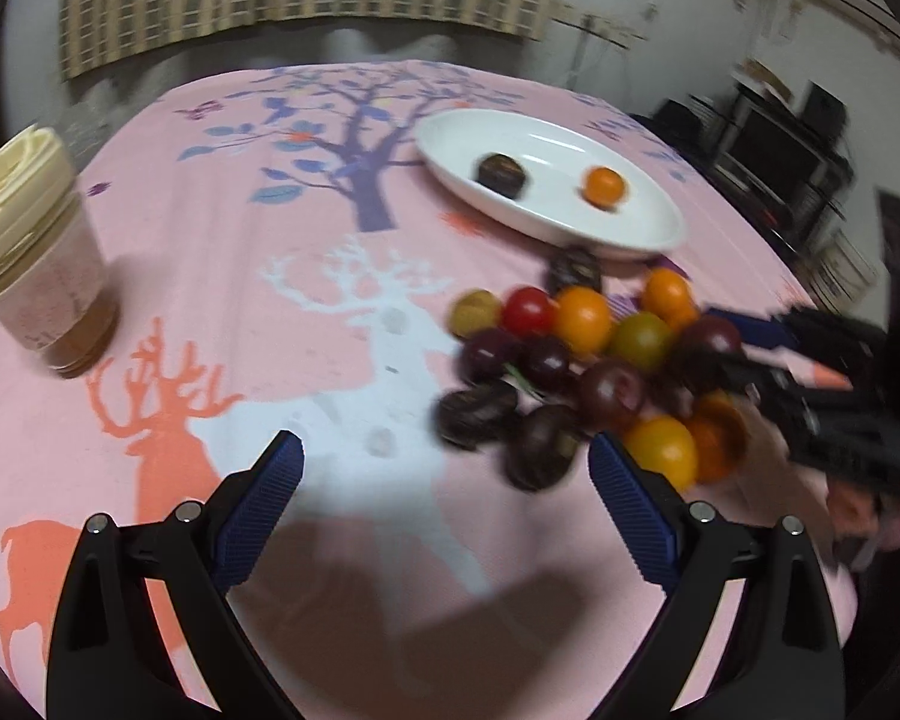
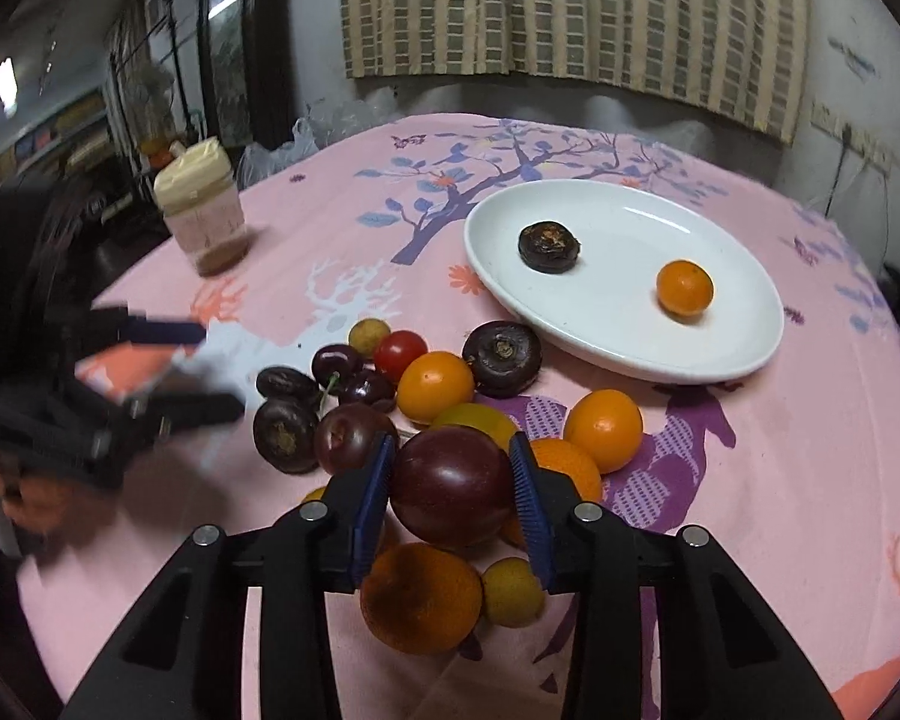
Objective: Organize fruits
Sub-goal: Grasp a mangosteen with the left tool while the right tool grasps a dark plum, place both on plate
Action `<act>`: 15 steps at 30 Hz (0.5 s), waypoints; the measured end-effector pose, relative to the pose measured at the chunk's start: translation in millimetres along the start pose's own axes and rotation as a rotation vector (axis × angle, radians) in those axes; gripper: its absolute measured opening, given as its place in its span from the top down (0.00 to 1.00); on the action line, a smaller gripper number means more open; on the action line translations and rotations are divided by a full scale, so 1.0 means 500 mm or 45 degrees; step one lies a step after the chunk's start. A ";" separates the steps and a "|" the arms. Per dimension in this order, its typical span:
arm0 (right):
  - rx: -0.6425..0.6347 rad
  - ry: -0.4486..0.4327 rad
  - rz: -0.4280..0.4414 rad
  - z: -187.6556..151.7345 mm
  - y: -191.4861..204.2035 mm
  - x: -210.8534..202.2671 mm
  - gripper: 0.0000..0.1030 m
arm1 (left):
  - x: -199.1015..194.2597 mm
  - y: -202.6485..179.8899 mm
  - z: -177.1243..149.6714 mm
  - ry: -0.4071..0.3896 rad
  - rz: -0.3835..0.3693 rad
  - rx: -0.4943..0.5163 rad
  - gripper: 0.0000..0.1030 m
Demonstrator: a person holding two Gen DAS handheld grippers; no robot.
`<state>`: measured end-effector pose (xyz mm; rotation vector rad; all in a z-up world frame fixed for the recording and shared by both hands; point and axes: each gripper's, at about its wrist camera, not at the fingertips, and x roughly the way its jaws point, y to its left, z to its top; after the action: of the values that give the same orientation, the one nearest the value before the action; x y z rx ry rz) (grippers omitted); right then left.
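A pile of small fruits (image 2: 432,384) lies on the pink tablecloth: oranges, dark plums, cherries, a red tomato, brown chestnut-like pieces. My right gripper (image 2: 450,480) is shut on a dark red plum (image 2: 450,486) at the near side of the pile, both blue pads against its sides. The white oval plate (image 2: 618,324) behind holds one dark brown piece (image 2: 549,246) and one small orange (image 2: 684,288). My left gripper (image 1: 444,456) stands open over bare cloth, just left of the pile (image 1: 570,348), nothing between its fingers. In the left wrist view the right gripper (image 1: 744,354) is blurred.
A jar with a cream lid (image 1: 30,252) stands at the table's left side, also in the right wrist view as the jar (image 2: 204,210). The round table's edge curves close behind the plate (image 1: 546,210). A hand (image 2: 24,498) holds the left gripper at the left.
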<state>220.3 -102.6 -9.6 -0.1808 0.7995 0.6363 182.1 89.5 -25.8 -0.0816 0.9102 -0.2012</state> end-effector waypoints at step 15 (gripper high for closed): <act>0.049 -0.008 -0.019 0.003 -0.017 -0.006 0.61 | 0.055 -0.039 -0.002 0.118 -0.130 0.039 0.54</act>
<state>224.8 -110.0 -7.0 -0.1491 0.8036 0.6069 195.2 64.8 -44.8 -0.0908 0.9955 -0.3160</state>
